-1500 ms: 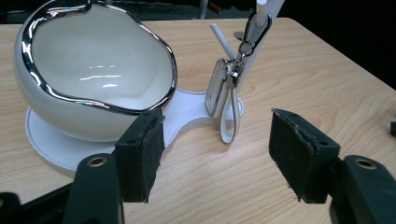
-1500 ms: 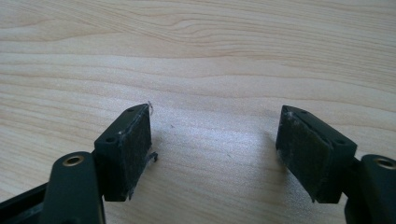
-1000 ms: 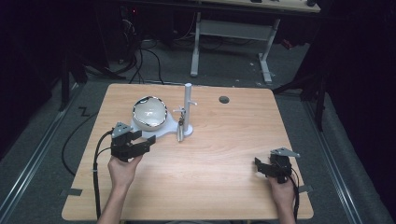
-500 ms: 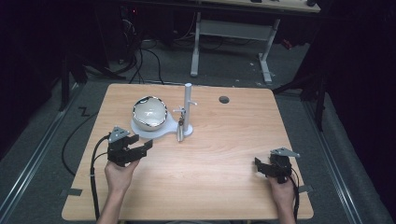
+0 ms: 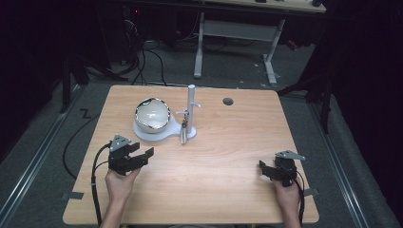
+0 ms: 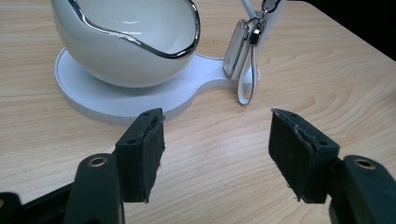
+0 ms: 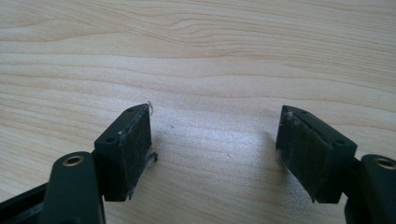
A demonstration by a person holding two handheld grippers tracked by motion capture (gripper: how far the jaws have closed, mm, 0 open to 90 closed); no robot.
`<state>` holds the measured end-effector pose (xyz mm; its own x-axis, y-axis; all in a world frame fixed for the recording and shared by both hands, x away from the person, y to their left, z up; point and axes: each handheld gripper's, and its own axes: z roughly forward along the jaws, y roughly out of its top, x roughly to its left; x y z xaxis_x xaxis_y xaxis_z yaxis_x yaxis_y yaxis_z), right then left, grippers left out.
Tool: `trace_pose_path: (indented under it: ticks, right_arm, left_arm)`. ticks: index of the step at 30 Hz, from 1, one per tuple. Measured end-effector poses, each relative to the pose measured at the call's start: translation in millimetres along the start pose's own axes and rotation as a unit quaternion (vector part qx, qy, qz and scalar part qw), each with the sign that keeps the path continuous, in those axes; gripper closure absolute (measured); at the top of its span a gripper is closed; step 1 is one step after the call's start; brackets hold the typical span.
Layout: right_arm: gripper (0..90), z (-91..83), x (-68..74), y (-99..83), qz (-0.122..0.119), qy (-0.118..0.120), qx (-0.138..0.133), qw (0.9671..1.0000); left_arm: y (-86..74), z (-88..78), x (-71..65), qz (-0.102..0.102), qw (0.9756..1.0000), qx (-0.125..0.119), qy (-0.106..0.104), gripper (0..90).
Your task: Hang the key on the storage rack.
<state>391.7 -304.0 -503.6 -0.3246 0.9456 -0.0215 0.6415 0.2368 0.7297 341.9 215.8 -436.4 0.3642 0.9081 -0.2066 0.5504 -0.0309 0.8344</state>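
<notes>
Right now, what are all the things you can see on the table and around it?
table: one, light wood, middle
bowl: one, white with shiny rim, on the stand's base, far left
stand: one, white post on flat base, beside bowl
small tag: one, white with loop, hanging on stand
hole: one, dark, far edge of table
left gripper: one, black, open, near bowl
right gripper: one, black, open, right near edge
hands: two, holding grippers

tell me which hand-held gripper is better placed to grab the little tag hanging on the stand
Left. The left hand-held gripper is open, facing the hanging tag; the right hand-held gripper sits far across the table.
</notes>
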Motion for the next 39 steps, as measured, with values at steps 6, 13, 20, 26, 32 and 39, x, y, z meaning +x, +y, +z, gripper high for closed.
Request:
trace_pose_path:
  ticks: [6, 13, 20, 26, 32, 39]
  right_arm:
    - [26.9, 0.1, 0.0, 0.0, 0.000, 0.000, 0.000, 1.0000]
    - [26.9, 0.1, 0.0, 0.0, 0.000, 0.000, 0.000, 1.0000]
    - [26.9, 0.1, 0.0, 0.0, 0.000, 0.000, 0.000, 1.0000]
    - [26.9, 0.0, 0.0, 0.0, 0.000, 0.000, 0.000, 1.0000]
    - [26.9, 0.1, 0.0, 0.0, 0.000, 0.000, 0.000, 1.0000]
    - [26.9, 0.0, 0.0, 0.0, 0.000, 0.000, 0.000, 1.0000]
  left_arm:
    - [-2.1, 2.6, -0.2, 0.002, 1.0000, 0.004, 0.001, 36.5]
    - [-7.3, 6.1, -0.9, 0.004, 0.9999, 0.010, 0.005, 36.7]
    - [-15.4, 13.3, -0.6, 0.001, 0.9997, 0.021, 0.007, 36.8]
    - [-22.7, 20.5, -1.7, 0.007, 0.9994, 0.032, 0.012, 36.9]
    - [-32.1, 25.8, 0.2, 0.007, 0.9988, 0.044, 0.022, 36.9]
    - [-43.0, 36.0, 0.3, 0.021, 0.9965, 0.064, 0.049, 34.8]
